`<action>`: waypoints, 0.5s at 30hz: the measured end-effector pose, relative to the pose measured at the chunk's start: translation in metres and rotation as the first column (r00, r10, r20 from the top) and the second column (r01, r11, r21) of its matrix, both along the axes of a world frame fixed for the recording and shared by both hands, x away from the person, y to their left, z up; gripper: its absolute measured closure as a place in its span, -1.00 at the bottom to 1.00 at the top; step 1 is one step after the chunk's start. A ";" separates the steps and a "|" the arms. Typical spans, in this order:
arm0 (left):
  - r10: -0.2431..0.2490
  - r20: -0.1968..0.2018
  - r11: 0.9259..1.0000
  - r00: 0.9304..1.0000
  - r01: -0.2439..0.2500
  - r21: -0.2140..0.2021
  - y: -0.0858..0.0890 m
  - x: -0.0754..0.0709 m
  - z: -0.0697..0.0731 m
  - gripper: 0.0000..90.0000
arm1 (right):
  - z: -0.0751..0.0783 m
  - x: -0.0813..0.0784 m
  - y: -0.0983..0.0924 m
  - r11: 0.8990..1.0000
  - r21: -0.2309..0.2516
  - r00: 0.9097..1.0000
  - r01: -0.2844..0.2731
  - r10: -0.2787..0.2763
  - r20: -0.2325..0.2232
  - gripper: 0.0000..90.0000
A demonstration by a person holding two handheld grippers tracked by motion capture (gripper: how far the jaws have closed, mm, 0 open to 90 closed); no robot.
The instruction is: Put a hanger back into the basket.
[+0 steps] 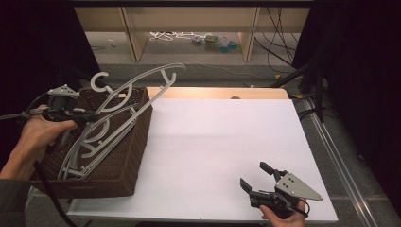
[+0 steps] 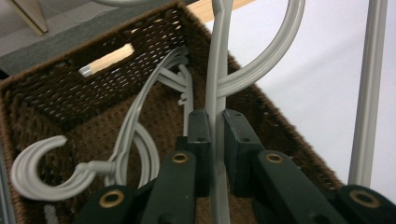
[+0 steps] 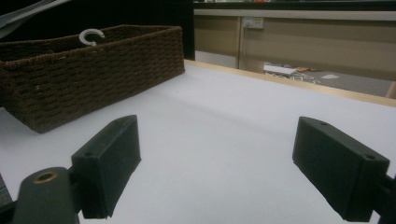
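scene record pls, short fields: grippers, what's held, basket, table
left gripper: shut on a grey hanger, over the basket
held hanger: one end sticks up past the basket rim
right gripper: open, nothing between the jaws, near the table's front right edge
basket: brown wicker, on the table's left side, more grey hangers inside
table: white top, wooden edge at the far side
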State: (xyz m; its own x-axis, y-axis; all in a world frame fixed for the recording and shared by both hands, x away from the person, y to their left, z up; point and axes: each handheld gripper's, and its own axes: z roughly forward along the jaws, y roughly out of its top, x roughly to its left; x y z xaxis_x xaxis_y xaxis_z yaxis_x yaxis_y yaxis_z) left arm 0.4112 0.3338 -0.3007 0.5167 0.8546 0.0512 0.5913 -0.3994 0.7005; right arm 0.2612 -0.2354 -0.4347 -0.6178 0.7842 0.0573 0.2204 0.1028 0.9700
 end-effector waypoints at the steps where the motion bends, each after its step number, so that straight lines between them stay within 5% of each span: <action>1: 0.010 0.003 1.000 1.000 -0.010 -0.002 0.002 0.001 -0.002 0.82 | 0.000 0.000 0.000 1.000 0.009 1.000 0.000 0.000 0.004 -0.65; 15: 0.091 -0.002 0.996 0.996 -0.091 0.006 0.024 0.008 -0.026 0.82 | -0.002 0.001 0.002 1.000 0.022 1.000 -0.001 0.001 0.009 -0.65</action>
State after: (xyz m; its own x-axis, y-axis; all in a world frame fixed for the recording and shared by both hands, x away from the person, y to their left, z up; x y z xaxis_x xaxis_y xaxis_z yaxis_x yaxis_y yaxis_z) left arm 0.4190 0.3576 -0.3272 0.4373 0.8976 0.0550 0.6268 -0.3481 0.6971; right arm 0.2626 -0.2338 -0.4362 -0.6193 0.7821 0.0693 0.2119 0.0815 0.9739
